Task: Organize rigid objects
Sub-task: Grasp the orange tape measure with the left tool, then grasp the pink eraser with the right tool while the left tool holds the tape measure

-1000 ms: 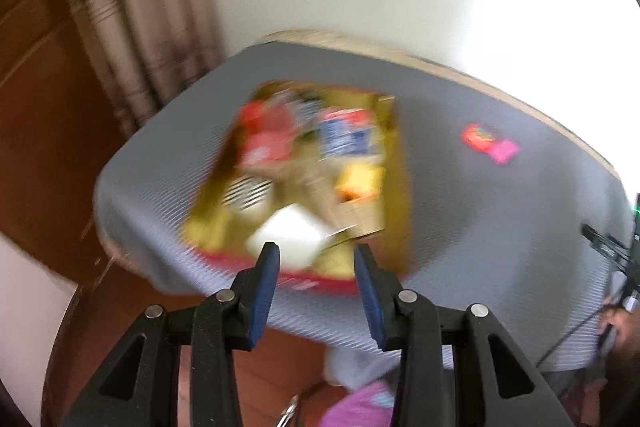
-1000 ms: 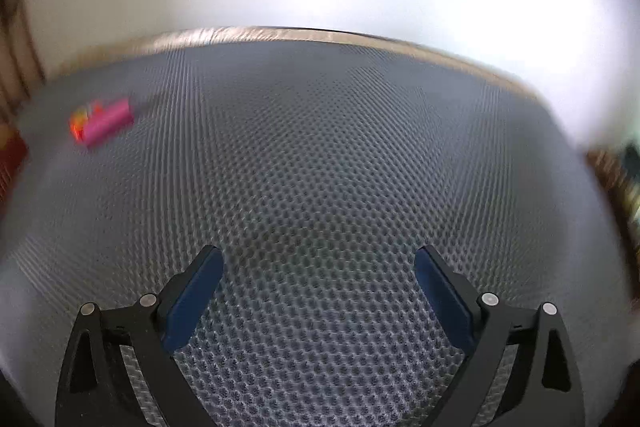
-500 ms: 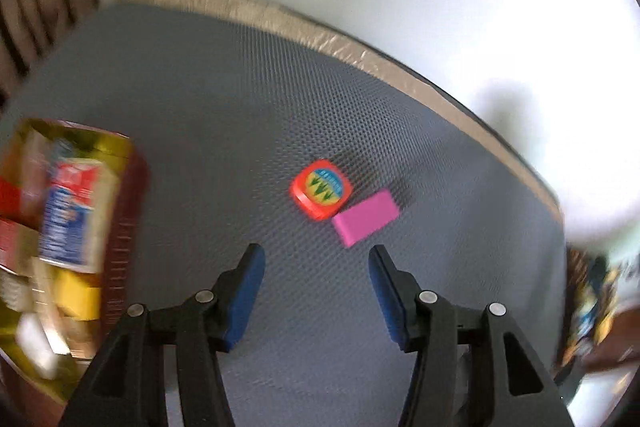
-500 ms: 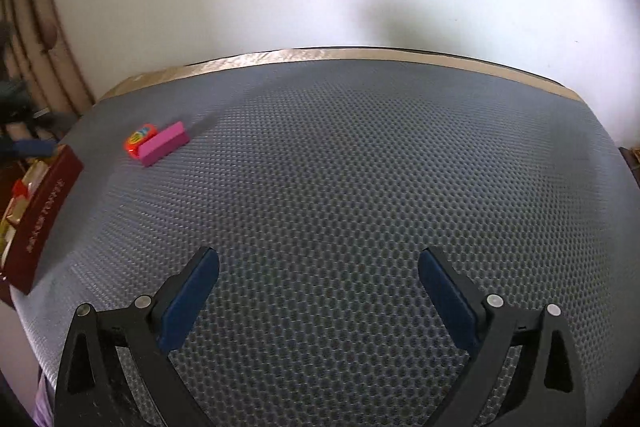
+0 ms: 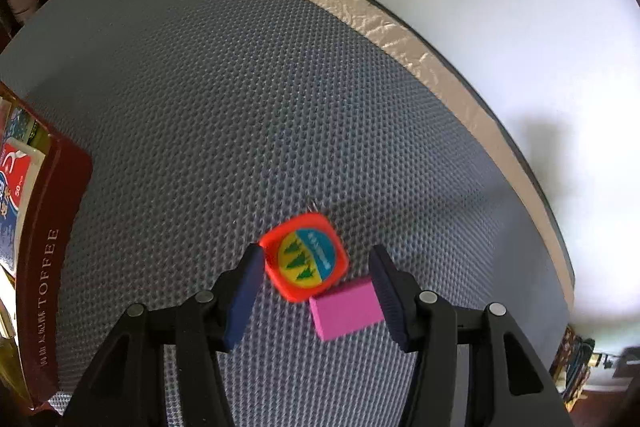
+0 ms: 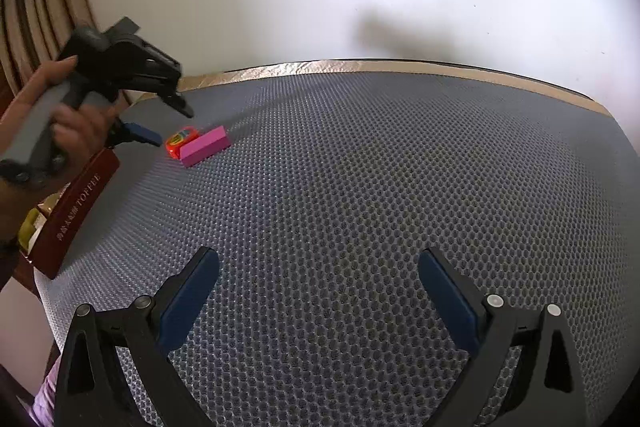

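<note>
A red square tile with a yellow-and-blue round label [image 5: 306, 257] lies on the grey mesh mat [image 5: 240, 87], touching a pink block [image 5: 346, 309] at its lower right. My left gripper [image 5: 316, 253] points steeply down over both. It is open, with the red tile and part of the pink block between its blue pads; neither pad presses. In the right wrist view a hand holds the left gripper [image 6: 170, 126] just left of the red tile [image 6: 179, 141] and pink block [image 6: 205, 145]. My right gripper [image 6: 318, 255] hangs wide open over bare mat.
A dark red box marked TOFFEE [image 5: 48, 267] with several packets inside sits at the mat's left edge, also in the right wrist view as the red box [image 6: 80, 211]. A tan taped border [image 5: 400, 39] runs along the white wall. Curtains hang at far left.
My left gripper swung from over the red box to the red tile and pink block, came down close, and its jaws widened. The right gripper's view tilted slightly; it stays open.
</note>
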{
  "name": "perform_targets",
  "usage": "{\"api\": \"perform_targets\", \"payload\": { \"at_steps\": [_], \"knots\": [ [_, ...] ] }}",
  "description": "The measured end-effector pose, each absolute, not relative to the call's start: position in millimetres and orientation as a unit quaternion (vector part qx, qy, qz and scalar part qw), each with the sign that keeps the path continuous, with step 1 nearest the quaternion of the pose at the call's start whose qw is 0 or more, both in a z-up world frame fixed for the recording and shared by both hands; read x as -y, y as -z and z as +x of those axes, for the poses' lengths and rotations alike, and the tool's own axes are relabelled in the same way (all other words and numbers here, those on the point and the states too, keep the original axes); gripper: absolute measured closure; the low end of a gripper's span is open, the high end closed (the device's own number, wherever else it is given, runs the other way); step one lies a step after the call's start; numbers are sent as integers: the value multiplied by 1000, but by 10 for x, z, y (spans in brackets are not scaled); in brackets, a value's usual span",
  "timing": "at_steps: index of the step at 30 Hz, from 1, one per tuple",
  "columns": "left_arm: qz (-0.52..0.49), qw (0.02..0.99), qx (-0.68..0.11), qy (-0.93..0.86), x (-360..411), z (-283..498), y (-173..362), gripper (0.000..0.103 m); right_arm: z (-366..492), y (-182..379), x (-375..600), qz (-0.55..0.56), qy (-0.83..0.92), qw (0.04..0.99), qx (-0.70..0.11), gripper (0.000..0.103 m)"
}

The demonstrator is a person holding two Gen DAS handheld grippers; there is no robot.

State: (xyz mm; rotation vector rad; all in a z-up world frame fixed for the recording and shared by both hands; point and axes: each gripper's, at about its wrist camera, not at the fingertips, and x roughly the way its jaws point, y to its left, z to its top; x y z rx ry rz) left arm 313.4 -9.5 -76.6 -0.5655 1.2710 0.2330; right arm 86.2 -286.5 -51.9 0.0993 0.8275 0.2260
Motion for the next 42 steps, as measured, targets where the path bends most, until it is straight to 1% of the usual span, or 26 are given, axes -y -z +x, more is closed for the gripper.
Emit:
{"api": "perform_targets", "payload": {
  "at_steps": [6, 9, 11, 15, 23, 26, 30, 35, 37, 40, 42],
  "knots": [
    [-261, 740, -603, -144, 95, 3246, 994, 48, 822, 480, 2935, 54, -114, 909, -396, 3],
    [-248, 754, -590, -149, 119, 3247, 988, 48, 777, 444, 2988, 56, -115, 910, -395, 3],
    [-249, 761, -580, -151, 93, 3210, 986, 51, 798, 459, 2966, 57, -115, 910, -395, 2],
    [-233, 767, -580, -145, 59, 3119, 958, 51, 823, 471, 2976, 57, -116, 907, -400, 2],
    [-247, 779, -571, -82, -117, 2359, 820, 51, 945, 545, 2937, 51, -106, 898, -424, 2],
    [-245, 777, -576, -58, -180, 2052, 787, 51, 1065, 614, 2939, 54, -79, 884, -458, 2],
    [-222, 794, -566, -28, -185, 1653, 632, 51, 1229, 508, 2900, 125, -96, 870, -468, 2],
    [-211, 811, -545, -11, -377, 1328, 355, 51, 1626, 377, 2310, 150, -131, 854, -481, 2],
    [-214, 816, -537, -9, -457, 1294, 302, 51, 1810, 390, 2040, 151, -130, 848, -491, 4],
    [-219, 825, -520, -13, -663, 1097, 181, 51, 2041, 429, 1758, 163, -116, 839, -506, 12],
    [-217, 830, -514, -16, -795, 1008, 138, 51, 2109, 426, 1657, 172, -106, 837, -509, 12]
  ]
}}
